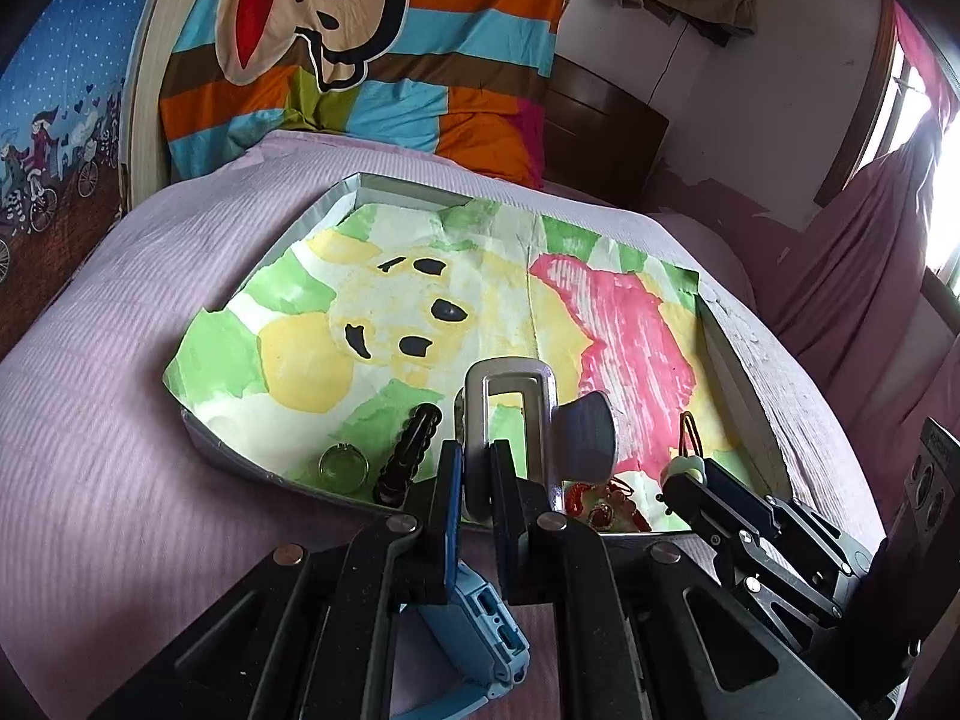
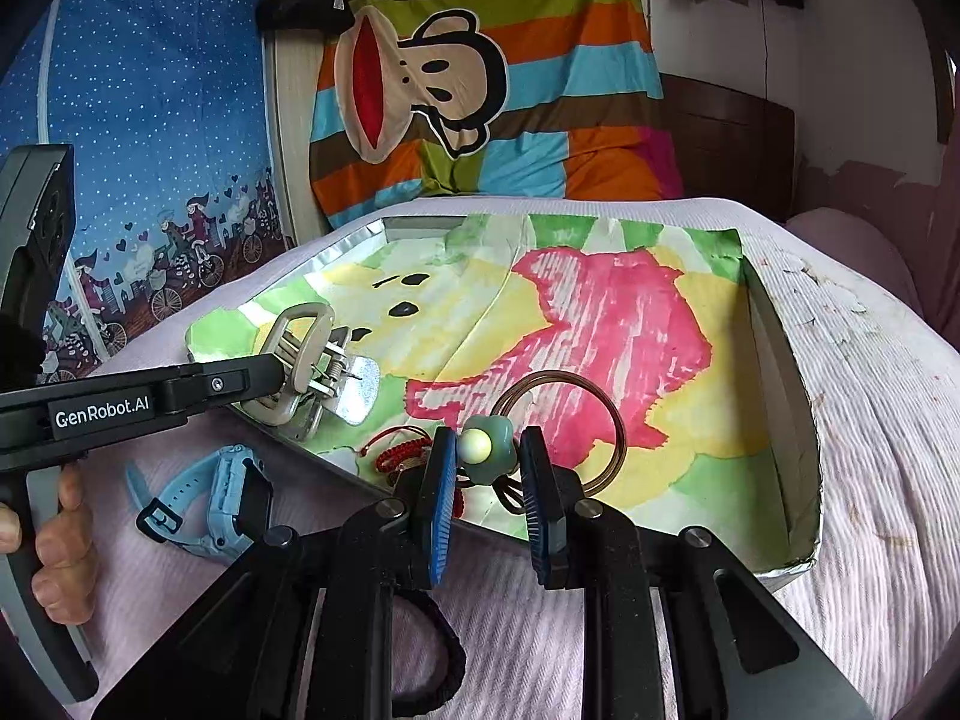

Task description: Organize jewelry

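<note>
Two grippers work over a bed [image 1: 90,360] covered in a pale lilac spread, with a striped monkey-print quilt [image 1: 360,42] at twelve o'clock. On the spread lies a shallow silver tray [image 2: 786,372] lined with a painted paper in green, yellow and pink.

The left gripper [image 1: 477,474] is clenched on a large grey hair claw [image 1: 510,420], whose frame stands up between the pads over the tray's near edge. The right gripper [image 2: 485,468] grasps a pale green flower bead with a cream ball [image 2: 483,447] on a brown hair tie [image 2: 600,420], its loop lying on the paper at one o'clock from the pads.

A light blue watch [image 2: 210,504] rests on the spread outside the tray, at nine o'clock from the right gripper. Inside the tray, a red braided bracelet [image 2: 399,450] sits just beside the near wall. In the left wrist view, at ten o'clock from the left gripper, lie a black hair clip [image 1: 408,450] and, just beside it, a silver ring [image 1: 343,467].
</note>
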